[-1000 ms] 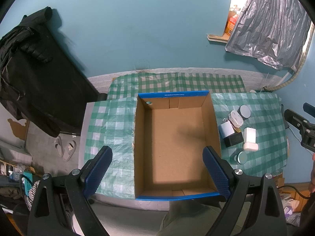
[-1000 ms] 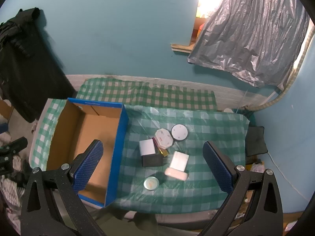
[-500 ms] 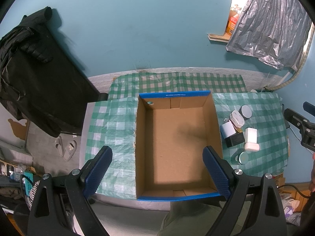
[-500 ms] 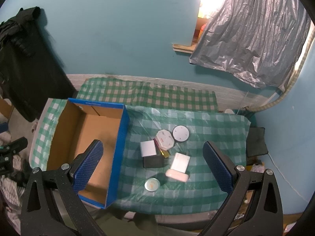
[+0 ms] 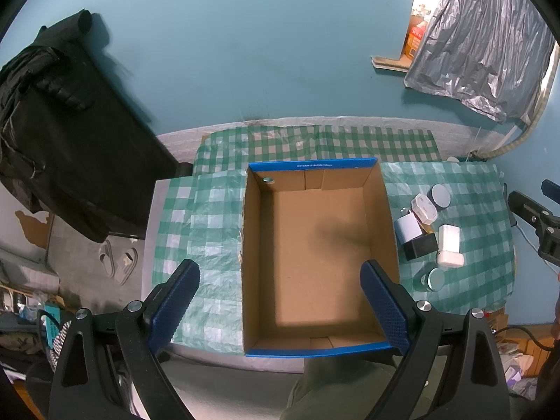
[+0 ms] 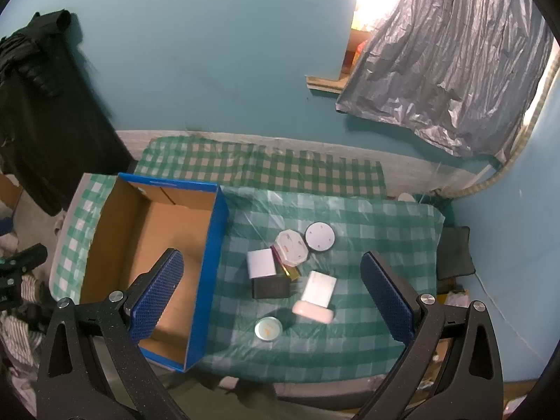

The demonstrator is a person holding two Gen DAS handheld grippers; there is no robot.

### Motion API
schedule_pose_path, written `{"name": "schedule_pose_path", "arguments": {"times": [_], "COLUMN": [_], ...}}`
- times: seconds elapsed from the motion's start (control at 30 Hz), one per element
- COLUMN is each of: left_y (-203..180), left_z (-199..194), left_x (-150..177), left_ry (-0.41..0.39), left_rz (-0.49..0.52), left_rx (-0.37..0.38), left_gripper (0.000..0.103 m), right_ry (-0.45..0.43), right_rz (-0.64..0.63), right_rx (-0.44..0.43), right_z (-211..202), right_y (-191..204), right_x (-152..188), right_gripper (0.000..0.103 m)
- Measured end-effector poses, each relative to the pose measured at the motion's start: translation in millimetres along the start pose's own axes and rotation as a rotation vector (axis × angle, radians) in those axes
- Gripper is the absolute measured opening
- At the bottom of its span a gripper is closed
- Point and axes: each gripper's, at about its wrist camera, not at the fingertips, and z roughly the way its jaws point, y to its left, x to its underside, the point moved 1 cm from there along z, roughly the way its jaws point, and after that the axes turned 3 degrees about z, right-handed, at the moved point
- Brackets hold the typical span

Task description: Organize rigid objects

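Box [image 5: 315, 255] sits empty below your left gripper [image 5: 280, 304], which gapes wide and carries nothing. Your right gripper [image 6: 271, 304] is spread too, hovering over the boxes [image 6: 267, 278], tins [image 6: 319, 237] and soap [image 6: 312, 311] clustered beneath it; nothing is packed yet.

box [image 6: 147, 262] left — containers [image 6: 290, 273] right

Green-checked cloth [image 5: 217, 231] covers bench, below and ahead of gripper. Black jacket [image 5: 52, 122] hangs far left, against teal wall [image 5: 245, 52] ahead. Crinkled silver sheet [image 6: 448, 70] hangs upper right, bright light at its left edge. Pair of sandals [image 5: 117, 260] on floor, left of bench. Dark cushion [image 6: 455, 252] right of bench.
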Motion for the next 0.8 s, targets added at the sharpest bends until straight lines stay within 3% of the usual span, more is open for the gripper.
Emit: {"name": "schedule_pose_path", "arguments": {"times": [0.47,0.8], "left_y": [4,30], "left_z": [5,40], "left_x": [4,7], "left_ry": [0.009,0.093], "left_rz": [-0.003,-0.058], "left_rx": [-0.004,-0.034], "left_gripper": [0.094,0.094], "right_ry": [0.006,0.083], "right_rz": [0.005,0.068], "right_rx": [-0.001,-0.037], "right_z": [2,27], "right_y": [-1,-27], "right_x": [2,7], "right_gripper": [0.101,0.101]}}
